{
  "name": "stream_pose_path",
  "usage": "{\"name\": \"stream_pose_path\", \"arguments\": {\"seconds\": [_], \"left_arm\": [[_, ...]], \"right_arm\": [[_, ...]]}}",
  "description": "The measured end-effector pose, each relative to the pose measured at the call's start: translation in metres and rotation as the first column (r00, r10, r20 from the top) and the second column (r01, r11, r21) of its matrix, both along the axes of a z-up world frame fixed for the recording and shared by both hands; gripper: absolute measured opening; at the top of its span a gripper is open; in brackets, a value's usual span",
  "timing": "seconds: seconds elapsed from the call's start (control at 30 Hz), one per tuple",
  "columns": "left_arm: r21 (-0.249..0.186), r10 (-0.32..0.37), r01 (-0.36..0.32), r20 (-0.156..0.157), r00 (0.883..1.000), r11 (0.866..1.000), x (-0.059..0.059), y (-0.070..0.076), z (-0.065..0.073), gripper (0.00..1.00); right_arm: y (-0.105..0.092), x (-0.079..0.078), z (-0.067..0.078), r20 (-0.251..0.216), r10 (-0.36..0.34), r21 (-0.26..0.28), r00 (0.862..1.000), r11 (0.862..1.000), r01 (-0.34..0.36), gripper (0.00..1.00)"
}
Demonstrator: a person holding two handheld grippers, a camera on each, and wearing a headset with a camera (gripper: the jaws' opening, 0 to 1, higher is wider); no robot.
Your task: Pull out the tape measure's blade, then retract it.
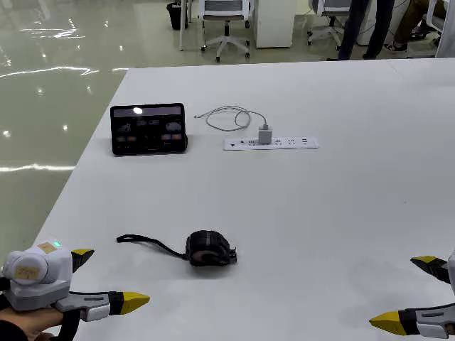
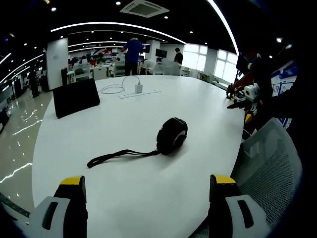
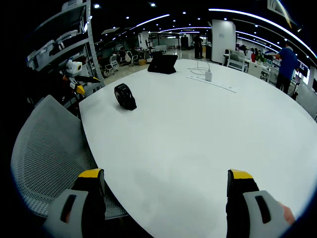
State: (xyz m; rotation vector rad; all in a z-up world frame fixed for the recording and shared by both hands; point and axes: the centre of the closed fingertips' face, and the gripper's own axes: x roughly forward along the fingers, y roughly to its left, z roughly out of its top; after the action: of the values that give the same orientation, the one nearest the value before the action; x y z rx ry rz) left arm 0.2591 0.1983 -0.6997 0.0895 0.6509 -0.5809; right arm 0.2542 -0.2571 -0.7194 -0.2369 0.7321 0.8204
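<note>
Head view. The tape measure (image 1: pixel 210 249) lies on the white table (image 1: pixel 320 206), lower centre of the frame. Its black strap (image 1: pixel 146 242) trails off toward the left. The left gripper (image 1: pixel 108 277) sits in the lower left corner with its yellow-tipped fingers spread wide and nothing between them. The right gripper (image 1: pixel 407 293) sits in the lower right corner, fingers likewise spread and empty. Both are well apart from the tape measure (it lies between them, nearer the left one). In the upper left of the table a tablet (image 1: pixel 148 128) stands propped. To its right lies a power strip (image 1: pixel 271 143) with a charger (image 1: pixel 264 133) plugged in and a coiled cable (image 1: pixel 227 118).

Left gripper view. The tape measure (image 2: pixel 172 135) is at frame centre, resting on the table, with its strap running to the lower left. This gripper's two fingers rise at the bottom left and bottom right, set wide apart and touching nothing. The tablet is at upper left and the power strip at upper centre. The right gripper (image 2: pixel 239 111) shows small at the right edge of the table. A mesh chair (image 2: pixel 270 163) is at lower right.

Right gripper view. The tape measure (image 3: pixel 125 95) is small in the upper left, near the table's edge. The left gripper (image 3: pixel 85 84) is beyond it, at the far left. This gripper's own fingers stand spread at the bottom, gripping nothing. The tablet and power strip are at upper centre.
</note>
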Motion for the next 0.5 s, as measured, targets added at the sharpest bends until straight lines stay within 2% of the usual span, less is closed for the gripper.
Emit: {"name": "stream_pose_path", "arguments": {"seconds": [0.5], "left_arm": [[-0.002,-0.003,0.003,-0.002,1.0,1.0,0.0011,0.0004,-0.0021,1.0]], "right_arm": [[0.0023,-0.0021,0.0039,0.006,-0.006,-0.006,1.0,1.0,0.006,1.0]]}}
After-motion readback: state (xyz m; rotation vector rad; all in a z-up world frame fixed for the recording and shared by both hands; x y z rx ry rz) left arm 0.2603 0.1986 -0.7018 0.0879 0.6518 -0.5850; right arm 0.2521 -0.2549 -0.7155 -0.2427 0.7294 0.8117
